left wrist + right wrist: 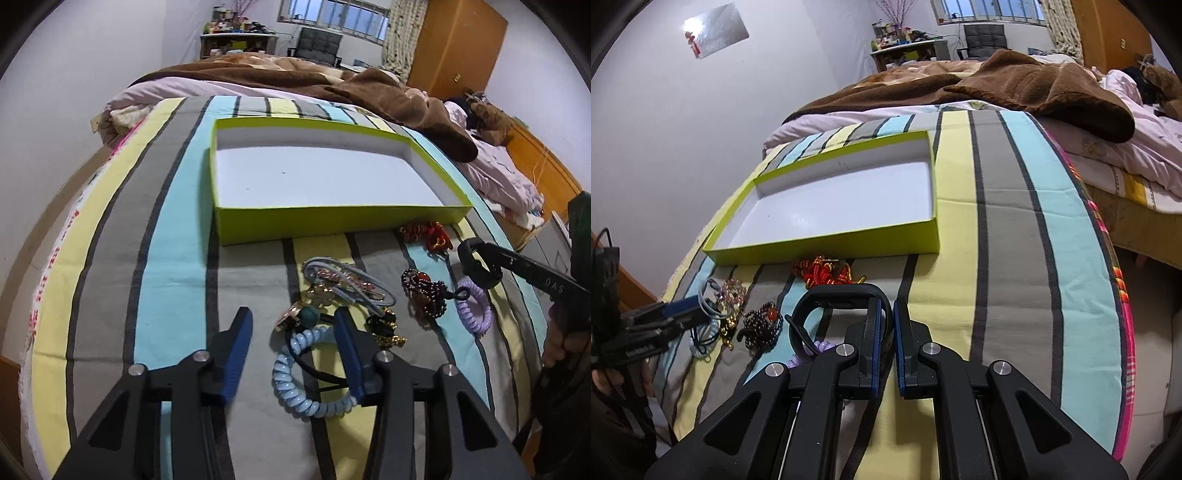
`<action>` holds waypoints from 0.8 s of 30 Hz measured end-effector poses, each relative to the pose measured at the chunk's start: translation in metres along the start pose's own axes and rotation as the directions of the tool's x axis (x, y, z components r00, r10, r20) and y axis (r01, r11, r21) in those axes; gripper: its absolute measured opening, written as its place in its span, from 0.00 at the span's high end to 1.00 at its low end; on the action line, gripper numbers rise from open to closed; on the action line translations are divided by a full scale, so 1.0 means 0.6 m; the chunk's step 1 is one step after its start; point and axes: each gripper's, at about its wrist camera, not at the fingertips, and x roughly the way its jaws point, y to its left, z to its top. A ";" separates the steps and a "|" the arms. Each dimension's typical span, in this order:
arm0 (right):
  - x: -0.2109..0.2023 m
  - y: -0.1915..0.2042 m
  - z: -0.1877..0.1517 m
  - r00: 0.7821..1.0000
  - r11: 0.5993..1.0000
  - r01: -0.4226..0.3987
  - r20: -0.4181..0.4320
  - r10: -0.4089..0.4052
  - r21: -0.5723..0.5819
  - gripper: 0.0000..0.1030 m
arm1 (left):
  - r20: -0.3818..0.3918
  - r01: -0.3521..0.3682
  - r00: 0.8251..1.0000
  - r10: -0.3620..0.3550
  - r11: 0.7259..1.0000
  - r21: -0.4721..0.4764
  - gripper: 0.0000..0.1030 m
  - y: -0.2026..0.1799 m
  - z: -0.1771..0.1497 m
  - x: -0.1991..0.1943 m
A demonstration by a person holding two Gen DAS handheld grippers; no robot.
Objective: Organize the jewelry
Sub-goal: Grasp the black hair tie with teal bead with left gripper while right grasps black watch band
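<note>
Two tools: right tool (885, 325) pinches a black band (827, 295), left tool (291, 350) spread, half-hiding blue coil (295, 373).

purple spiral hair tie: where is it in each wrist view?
Left wrist: purple spiral hair tie lies right of centre on the striped cover, beside the dark bead bracelet.
Right wrist: only a sliver shows lower centre-left, behind the black band.
Shared landmark: green box.

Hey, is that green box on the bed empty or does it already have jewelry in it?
Empty. The green box shows only bare white floor in both views; the jewelry pile lies outside, on the striped bedspread.
</note>
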 end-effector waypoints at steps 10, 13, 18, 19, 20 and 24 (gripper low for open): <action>-0.002 -0.006 -0.001 1.000 1.000 -0.007 0.006 0.006 0.027 0.94 | -0.008 -0.016 1.000 0.016 1.000 0.011 0.80 -0.002 0.009 0.006; -0.005 -0.008 -0.002 1.000 1.000 -0.005 0.009 0.005 0.030 0.94 | 0.003 -0.019 1.000 0.019 1.000 0.022 0.82 -0.007 0.008 0.001; -0.013 -0.008 -0.004 1.000 0.999 -0.012 0.023 0.011 0.040 0.94 | 0.035 -0.019 0.999 0.019 1.000 -0.005 0.82 0.000 0.008 -0.017; -0.015 -0.008 -0.005 1.000 0.999 -0.013 0.025 0.012 0.041 0.94 | 0.043 -0.017 0.999 0.017 1.000 -0.012 0.82 0.001 0.010 -0.021; -0.017 -0.008 -0.005 1.000 0.999 -0.014 0.028 0.013 0.042 0.94 | 0.048 -0.009 0.999 0.009 1.000 -0.016 0.82 0.001 0.011 -0.025; -0.031 -0.003 -0.003 0.999 0.999 -0.014 0.047 0.013 0.036 0.94 | 0.084 -0.004 0.996 0.006 1.000 -0.023 0.82 0.000 0.016 -0.045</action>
